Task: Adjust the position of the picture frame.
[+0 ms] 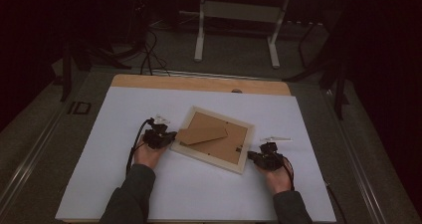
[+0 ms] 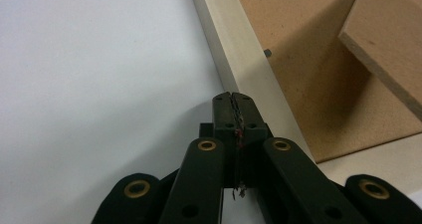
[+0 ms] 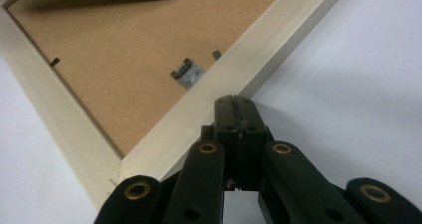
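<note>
Left hand [image 1: 148, 153], sleeve in from the near edge of the table, carrying the left gripper [image 1: 166, 137]: jaws clenched together with nothing between them, tips at the outer edge of the frame's left rail; the left gripper view shows the closed tips [image 2: 233, 99] right at that pale wooden rail

Picture frame [image 1: 243, 151]: pale wood, lying face-down and skewed on the white sheet [image 1: 124, 119] that covers the table, about mid-table between the two grippers; brown backing board [image 1: 222, 147] facing up; brown easel stand [image 1: 201, 135] lying across the left part of the backing; small metal hanger [image 3: 187, 74] on the backing near the right-hand rail

Right gripper [image 1: 255, 158], held by the right hand [image 1: 277, 176]: jaws clenched shut, empty, tips against the outer edge of the frame's rail close to its near right corner

Beyond the table: grey floor, white legs of another table [image 1: 201, 35], dark cables [image 1: 148, 55]
</note>
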The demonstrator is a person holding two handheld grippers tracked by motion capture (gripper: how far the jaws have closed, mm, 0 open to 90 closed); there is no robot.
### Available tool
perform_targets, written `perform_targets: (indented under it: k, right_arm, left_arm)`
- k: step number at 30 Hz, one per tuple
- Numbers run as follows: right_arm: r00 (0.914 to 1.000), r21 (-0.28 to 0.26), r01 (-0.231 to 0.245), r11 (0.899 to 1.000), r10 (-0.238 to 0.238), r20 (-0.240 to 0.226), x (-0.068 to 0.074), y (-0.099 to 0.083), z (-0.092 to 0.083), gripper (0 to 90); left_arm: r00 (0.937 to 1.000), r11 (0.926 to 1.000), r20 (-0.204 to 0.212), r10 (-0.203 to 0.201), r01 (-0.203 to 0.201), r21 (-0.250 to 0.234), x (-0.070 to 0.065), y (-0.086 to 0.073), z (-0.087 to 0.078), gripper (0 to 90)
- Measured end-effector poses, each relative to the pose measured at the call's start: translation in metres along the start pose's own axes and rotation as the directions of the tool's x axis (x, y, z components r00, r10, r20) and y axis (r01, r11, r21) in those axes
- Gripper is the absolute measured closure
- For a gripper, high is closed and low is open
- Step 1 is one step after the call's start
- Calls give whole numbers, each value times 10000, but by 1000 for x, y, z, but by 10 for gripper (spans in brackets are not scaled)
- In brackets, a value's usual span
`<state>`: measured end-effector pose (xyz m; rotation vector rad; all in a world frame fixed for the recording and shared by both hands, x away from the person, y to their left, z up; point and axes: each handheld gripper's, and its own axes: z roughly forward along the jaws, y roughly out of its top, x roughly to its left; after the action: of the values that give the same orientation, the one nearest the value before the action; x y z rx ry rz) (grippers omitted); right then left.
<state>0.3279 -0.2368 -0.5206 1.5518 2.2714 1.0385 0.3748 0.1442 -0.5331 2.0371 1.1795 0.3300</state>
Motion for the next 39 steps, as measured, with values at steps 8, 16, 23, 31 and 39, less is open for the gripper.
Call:
perform_targets:
  k: [8,16,23,31,39]
  right_arm:
    - [10000,56,18,10000,-19,61,-5,5,4,900]
    - [9998,-27,-6,10000,6,181,-6,17,15,900]
    - [9999,-123,19,9999,-18,127,-8,24,22,900]
    - [10000,-148,72,9999,-71,33,-9,29,26,900]
    - [9999,-87,106,9999,-105,68,-7,25,24,900]
  left_arm:
    - [9999,9998,-25,127,-127,135,-4,-5,-8,900]
    - [10000,9999,82,10,-9,-138,-5,-16,-19,900]
    - [10000,9996,21,-87,87,-269,-9,-22,-26,900]
    - [9998,9983,-103,-186,180,-555,-14,-29,-32,900]
    - [9998,9980,-195,-10,-2,-638,-18,-36,-35,900]
